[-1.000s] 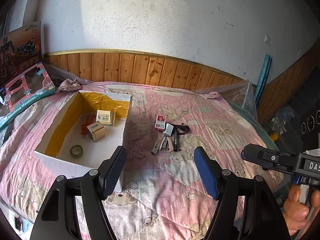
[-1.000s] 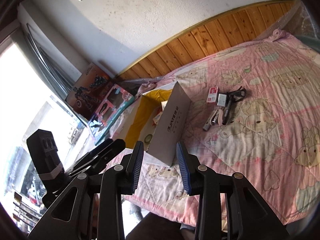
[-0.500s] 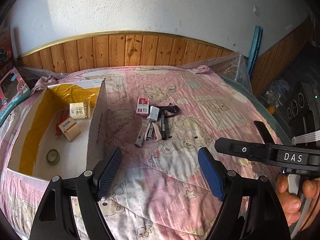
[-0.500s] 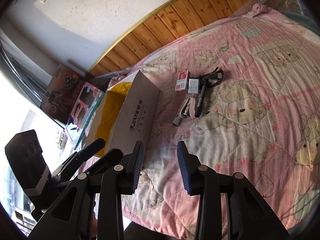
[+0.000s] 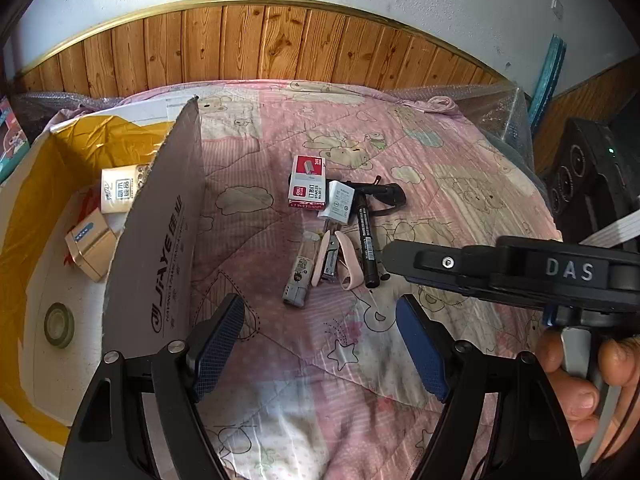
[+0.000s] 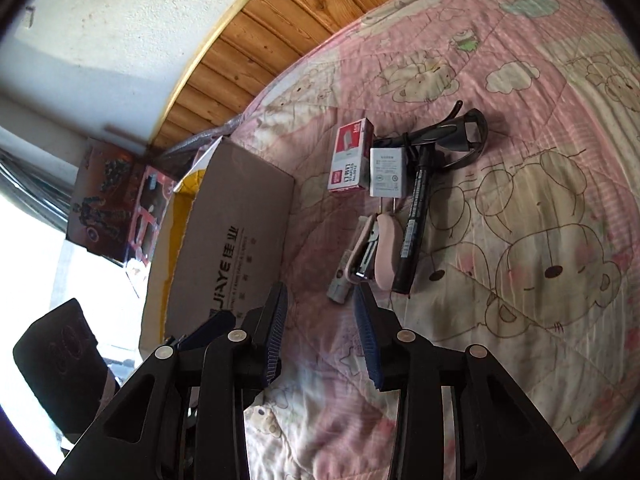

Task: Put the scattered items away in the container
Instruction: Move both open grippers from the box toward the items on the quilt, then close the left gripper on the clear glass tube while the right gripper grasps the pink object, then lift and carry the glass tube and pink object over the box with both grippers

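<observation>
A cluster of small items lies on the pink quilt: a red-and-white staple box (image 5: 307, 181) (image 6: 351, 160), a white charger (image 5: 338, 201) (image 6: 388, 173), dark glasses (image 5: 386, 194) (image 6: 460, 136), a black marker (image 5: 366, 246) (image 6: 414, 222), a pink stapler (image 5: 334, 258) (image 6: 376, 248) and a small grey tube (image 5: 297, 280) (image 6: 340, 286). The cardboard box (image 5: 160, 256) (image 6: 236, 248) stands open to their left, holding small cartons and a tape roll (image 5: 59, 325). My left gripper (image 5: 320, 344) hangs open in front of the cluster. My right gripper (image 6: 322, 316) is open, its fingers just short of the grey tube.
The quilt (image 5: 420, 152) covers a bed against a wood-panelled wall (image 5: 280, 44). Toy boxes (image 6: 116, 204) lean at the far left. Dark equipment (image 5: 592, 176) stands off the bed's right side. A hand (image 5: 584, 376) holds the right gripper's handle.
Both grippers have moved forward and down toward the cluster of items, which now appears larger. The right gripper has come close to the grey tube. Nothing on the quilt has moved.
</observation>
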`<state>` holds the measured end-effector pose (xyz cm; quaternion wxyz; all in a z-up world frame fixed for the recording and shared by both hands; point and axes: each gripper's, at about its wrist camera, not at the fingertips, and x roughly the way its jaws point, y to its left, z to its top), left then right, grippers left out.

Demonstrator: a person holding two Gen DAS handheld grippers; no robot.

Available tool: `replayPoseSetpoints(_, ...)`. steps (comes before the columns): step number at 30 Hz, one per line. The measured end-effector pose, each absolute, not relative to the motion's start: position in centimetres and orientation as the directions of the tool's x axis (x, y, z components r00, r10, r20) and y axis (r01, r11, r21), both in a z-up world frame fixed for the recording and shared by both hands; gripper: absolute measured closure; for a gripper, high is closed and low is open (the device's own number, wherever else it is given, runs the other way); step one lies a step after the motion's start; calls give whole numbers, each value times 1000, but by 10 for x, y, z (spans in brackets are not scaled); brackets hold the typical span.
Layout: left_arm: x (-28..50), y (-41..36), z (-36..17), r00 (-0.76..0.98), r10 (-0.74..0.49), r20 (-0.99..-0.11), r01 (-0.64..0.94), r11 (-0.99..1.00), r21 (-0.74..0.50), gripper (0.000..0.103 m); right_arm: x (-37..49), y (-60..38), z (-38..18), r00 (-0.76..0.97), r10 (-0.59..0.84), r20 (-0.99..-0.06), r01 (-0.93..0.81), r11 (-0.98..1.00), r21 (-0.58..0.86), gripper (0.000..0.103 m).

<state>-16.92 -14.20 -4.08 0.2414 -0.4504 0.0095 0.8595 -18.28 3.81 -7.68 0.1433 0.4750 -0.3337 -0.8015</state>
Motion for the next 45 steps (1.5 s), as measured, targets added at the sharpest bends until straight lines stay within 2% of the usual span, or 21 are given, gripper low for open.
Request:
replayPoseSetpoints(5, -192, -136, -59, -461, 404, -790, -408, -887, -216, 24, -208, 42, -115, -439, -523, -730, -139, -763, 631, 65)
replayPoseSetpoints(6, -196, -135, -62, -458, 406, -791, -406, -887, -220, 24, -211, 44, -120, -442, -532, -722, -136, -756, 641, 68)
replayPoseSetpoints(10, -209, -132, -77, -437, 403, -804, -406, -886, -224, 24, -230, 38, -130, -410, -557, -722, -110, -755, 646, 67)
replayPoseSetpoints(13, -213, -131, -88, -421, 396, -816, -405, -887, -222, 25, -242, 21, -130, -377, -552, -744, -37, -793, 607, 75)
replayPoseSetpoints(20, -220, -133, -100, -413, 414, -811, -400, -883, -246, 25, -238, 31, -119, -376, -502, -779, -27, -834, 551, 77)
replayPoseSetpoints(25, -232, -130, -110, -409, 412, -814, -405, -882, -243, 24, -219, 58, -103, -405, -385, -829, -20, -903, 429, 77)
replayPoseSetpoints(28, -241, -131, -119, -415, 339, -844, -363, -913, -189, 50, -203, 72, -93, -429, -307, -849, -13, -938, 345, 78)
replayPoseSetpoints(30, -245, -134, -118, -428, 343, -836, -359, -914, -192, 73, -193, 77, -91, -429, -257, -866, -3, -958, 286, 78)
replayPoseSetpoints(31, -248, -137, -118, -422, 355, -834, -352, -912, -210, 78, -188, 78, -92, -426, -235, -873, 3, -966, 259, 78)
replayPoseSetpoints(34, -251, -139, -119, -405, 373, -835, -349, -907, -236, 81, -181, 77, -99, -418, -220, -882, 29, -973, 229, 78)
replayPoseSetpoints(38, -253, -129, -119, -424, 377, -823, -363, -904, -227, 62, -187, 79, -105, -441, -268, -857, 15, -956, 292, 73)
replayPoseSetpoints(41, -249, -115, -121, -453, 337, -826, -401, -904, -149, 62, -194, 82, -114, -439, -338, -833, -14, -924, 383, 71)
replayPoseSetpoints(43, -250, -113, -122, -468, 305, -830, -404, -908, -106, 75, -196, 83, -118, -431, -390, -814, -19, -898, 440, 74)
replayPoseSetpoints(45, -253, -120, -120, -448, 319, -836, -391, -910, -138, 87, -196, 78, -119, -430, -397, -811, -18, -894, 448, 74)
